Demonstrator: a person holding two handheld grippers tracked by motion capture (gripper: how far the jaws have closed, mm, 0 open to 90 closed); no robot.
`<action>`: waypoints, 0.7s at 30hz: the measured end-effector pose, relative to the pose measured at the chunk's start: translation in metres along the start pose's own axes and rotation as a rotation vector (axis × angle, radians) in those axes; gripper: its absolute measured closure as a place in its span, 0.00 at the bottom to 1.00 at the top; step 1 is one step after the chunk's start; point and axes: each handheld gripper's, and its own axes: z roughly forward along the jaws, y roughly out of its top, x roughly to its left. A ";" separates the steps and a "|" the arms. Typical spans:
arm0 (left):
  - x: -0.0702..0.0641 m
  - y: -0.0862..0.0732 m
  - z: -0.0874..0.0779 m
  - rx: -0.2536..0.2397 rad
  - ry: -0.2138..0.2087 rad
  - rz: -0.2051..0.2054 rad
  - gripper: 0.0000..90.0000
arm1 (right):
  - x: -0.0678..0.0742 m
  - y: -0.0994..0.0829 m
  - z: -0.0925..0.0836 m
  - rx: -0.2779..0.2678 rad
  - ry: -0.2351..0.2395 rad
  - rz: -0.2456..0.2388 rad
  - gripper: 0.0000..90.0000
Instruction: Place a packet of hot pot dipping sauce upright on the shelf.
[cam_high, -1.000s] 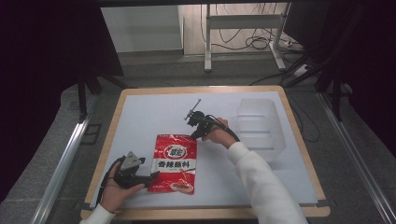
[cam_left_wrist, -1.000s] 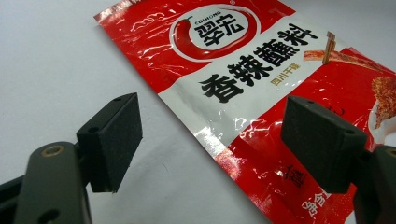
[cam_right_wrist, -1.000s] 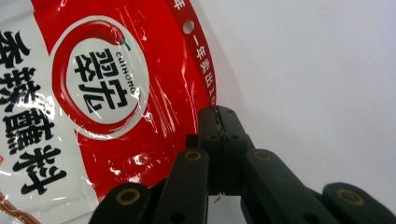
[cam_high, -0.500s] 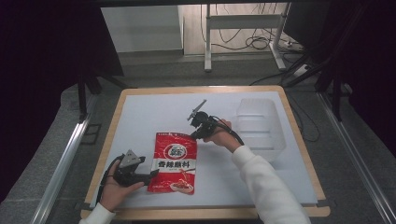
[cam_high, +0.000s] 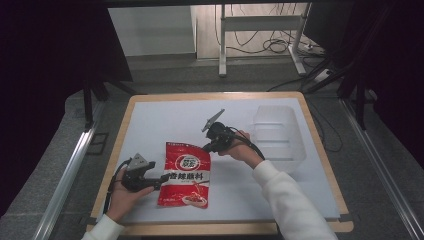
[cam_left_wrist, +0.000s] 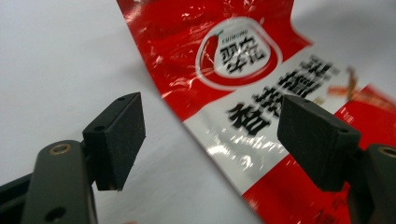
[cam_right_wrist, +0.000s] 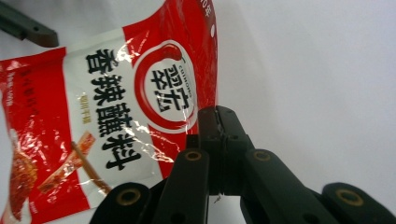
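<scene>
The bench is a white-topped surface with a wooden border, seen from above in the high view. A clear plastic container stands near the right edge of the bench, toward the far right corner, well apart from the other items. A red and white snack pouch with printed characters lies flat in the near-centre area of the bench, its long axis running from the far side toward the near edge. The person's right hand reaches in from the near right and carries the right gripper, positioned just beside the far right corner of the pouch. In the right gripper view, the jaws are pressed together with no gap between them, and the pouch lies just to their left; the jaw tips appear to sit at the pouch edge, but whether any film is pinched between them cannot be determined from this angle. The person's left hand rests near the near left corner of the bench and carries the left gripper, which points toward the left edge of the pouch. In the left gripper view, the jaws stand wide apart, with the pouch edge running between them: one pad is over bare bench surface and the other over the printed film.
</scene>
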 end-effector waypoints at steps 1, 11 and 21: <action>0.000 0.001 0.001 -0.002 0.006 0.000 0.26 | 0.001 -0.001 -0.001 -0.004 0.004 -0.002 0.99; 0.025 0.021 0.015 0.000 0.042 0.030 0.32 | 0.012 -0.003 -0.007 -0.014 0.020 -0.038 0.99; 0.041 0.042 0.043 0.018 -0.020 0.093 0.38 | 0.021 -0.003 -0.007 0.007 0.016 -0.073 0.99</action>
